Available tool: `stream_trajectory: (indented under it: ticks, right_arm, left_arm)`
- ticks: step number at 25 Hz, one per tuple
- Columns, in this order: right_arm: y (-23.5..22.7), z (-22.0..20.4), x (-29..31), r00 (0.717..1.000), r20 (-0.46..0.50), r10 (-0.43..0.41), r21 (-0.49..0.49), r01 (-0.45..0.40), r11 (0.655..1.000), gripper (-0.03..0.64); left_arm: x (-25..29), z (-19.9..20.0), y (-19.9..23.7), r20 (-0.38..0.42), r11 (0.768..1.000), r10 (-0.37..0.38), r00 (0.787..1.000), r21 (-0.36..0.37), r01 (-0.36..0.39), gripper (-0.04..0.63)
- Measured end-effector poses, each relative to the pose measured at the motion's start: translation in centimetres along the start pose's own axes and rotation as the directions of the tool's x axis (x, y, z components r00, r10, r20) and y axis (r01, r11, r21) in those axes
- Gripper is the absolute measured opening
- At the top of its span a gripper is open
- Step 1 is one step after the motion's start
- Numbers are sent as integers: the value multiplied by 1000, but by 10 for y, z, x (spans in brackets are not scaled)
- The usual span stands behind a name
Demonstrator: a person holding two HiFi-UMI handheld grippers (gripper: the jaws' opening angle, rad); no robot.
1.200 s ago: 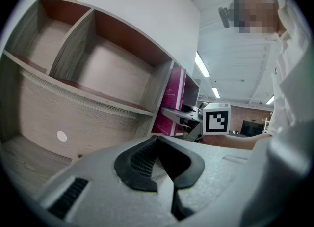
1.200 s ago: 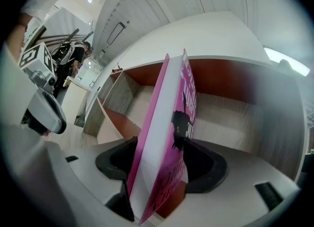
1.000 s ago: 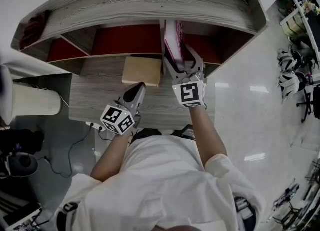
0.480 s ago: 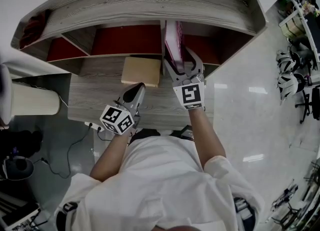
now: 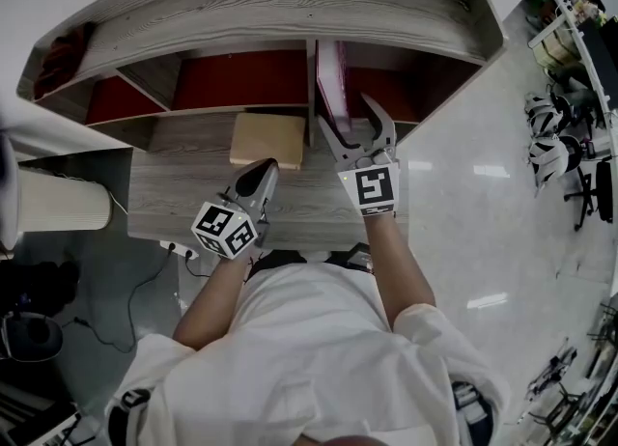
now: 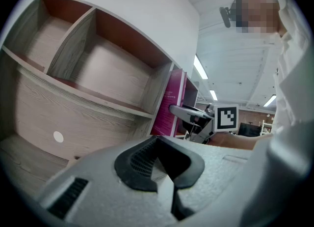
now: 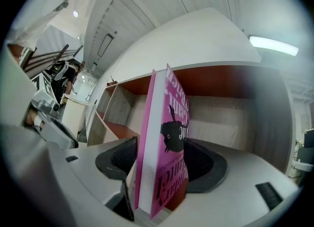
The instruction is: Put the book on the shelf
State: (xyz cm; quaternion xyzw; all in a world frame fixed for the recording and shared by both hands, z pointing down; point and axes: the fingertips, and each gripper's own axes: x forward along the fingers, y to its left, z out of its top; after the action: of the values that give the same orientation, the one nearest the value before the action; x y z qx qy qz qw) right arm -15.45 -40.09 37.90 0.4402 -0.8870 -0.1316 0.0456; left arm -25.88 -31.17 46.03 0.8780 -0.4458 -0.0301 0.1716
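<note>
The pink book (image 5: pixel 331 82) stands upright in the shelf (image 5: pixel 290 10). It is straight ahead of the right gripper (image 5: pixel 345 112), in the compartment just to the right of the upright divider (image 5: pixel 312 72), with its near edge poking out past the shelf's front. The right gripper's jaws are spread wide, one on each side of that near edge. In the right gripper view the book (image 7: pixel 164 142) rises between the two dark pads with room on both sides, so the gripper (image 7: pixel 162 166) is around it without squeezing it. The cover facing the right-hand jaw carries a black figure and lettering, and the white page edge faces the camera. Behind the book are the pale wood back of the compartment and the red underside of the board above it.

To the left of that gripper, and nearer the person, the left gripper (image 5: pixel 261 172) hangs over the grey wood worktop (image 5: pixel 183 193). Its jaws are pressed together to a point with nothing between them, which its own view (image 6: pixel 159 157) confirms. Just ahead of its tip lies a flat tan block (image 5: pixel 268 138) on the worktop. From the left gripper view the book (image 6: pixel 169 105) shows as a magenta slab in the shelf opening, with the right gripper (image 6: pixel 195 119) and its marker cube (image 6: pixel 226 118) in front of it.
</note>
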Motion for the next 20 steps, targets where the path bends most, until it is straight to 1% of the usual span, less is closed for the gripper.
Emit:
stream_trajectory:
  ticks: [6, 10, 14, 18, 20]
  right_arm:
    - [1, 5, -13, 1000, -4, -30, 92, 30, 995, 258]
    - [1, 2, -28, 997, -25, -76, 102, 79, 992, 258]
    - [1, 5, -49, 991, -29, -131, 161, 134, 978, 256]
    - [5, 10, -72, 984, -46, -174, 192, 179, 965, 255]
    - [5, 12, -85, 979, -52, -198, 209, 204, 956, 232]
  left_arm:
    - [2, 6, 2, 9, 999, -48, 999, 0, 48, 9]
    - [1, 10, 4, 14, 996, -84, 996, 2, 84, 9]
    - [-3, 13, 5, 18, 992, -126, 992, 1, 126, 9]
    - [-9, 13, 8, 18, 987, -161, 987, -3, 161, 9]
    - [-12, 12, 9, 17, 985, -171, 985, -1, 171, 9]
